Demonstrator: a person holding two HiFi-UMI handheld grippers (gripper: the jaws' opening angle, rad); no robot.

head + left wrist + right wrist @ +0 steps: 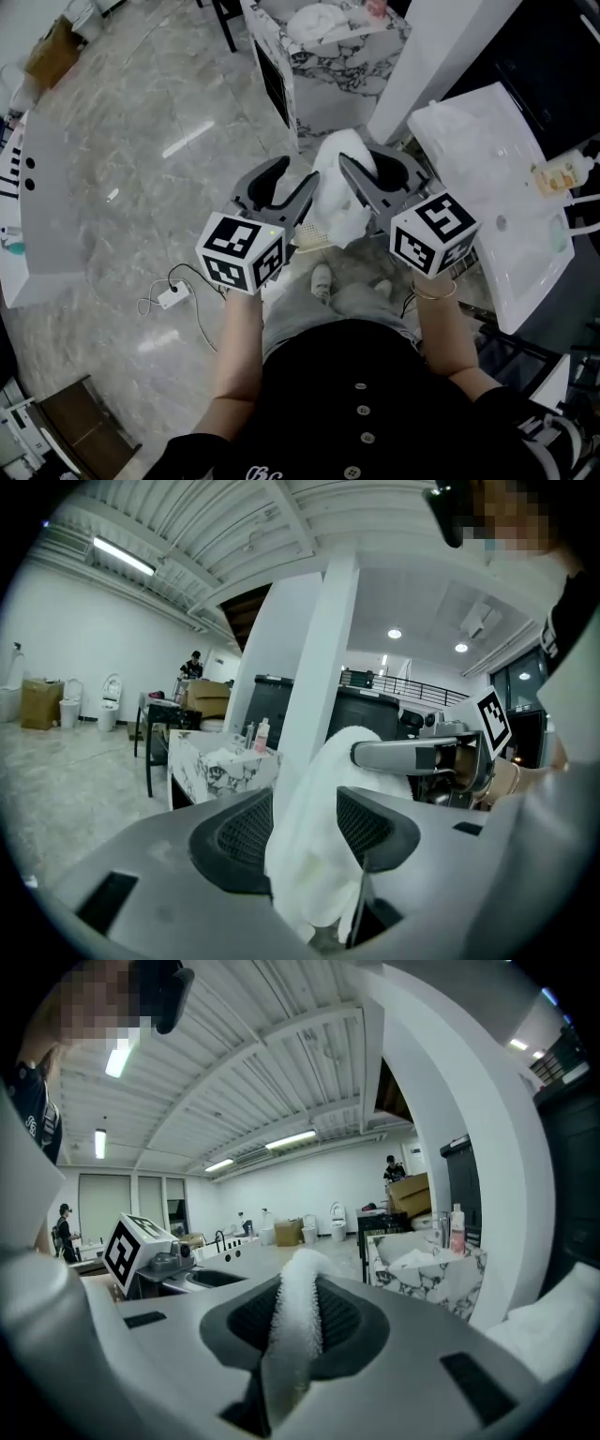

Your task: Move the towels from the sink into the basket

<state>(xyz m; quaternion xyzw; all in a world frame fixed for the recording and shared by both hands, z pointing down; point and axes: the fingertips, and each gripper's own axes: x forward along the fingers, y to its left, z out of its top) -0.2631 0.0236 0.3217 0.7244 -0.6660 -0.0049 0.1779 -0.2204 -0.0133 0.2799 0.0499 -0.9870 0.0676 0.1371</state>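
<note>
Head view: mid-carry, judging by the white towel [339, 202] hanging in the air over the marble floor [141, 141], just left of the glossy white sink [487, 141]. Clamped on a thick bunch of it: left hand-held gripper [302, 171]; pinched tight on a thin fold: right hand-held gripper [358, 159]. Soft, fluffy terry, limp and draping. Next, probably: finding the basket, not clearly in view, then lowering and letting go together.

Fluffy white terry towel [339, 192]; matt grey, seemingly plastic jaws; glossy marble-look floor [141, 122]; glossy white sink [480, 141].
</note>
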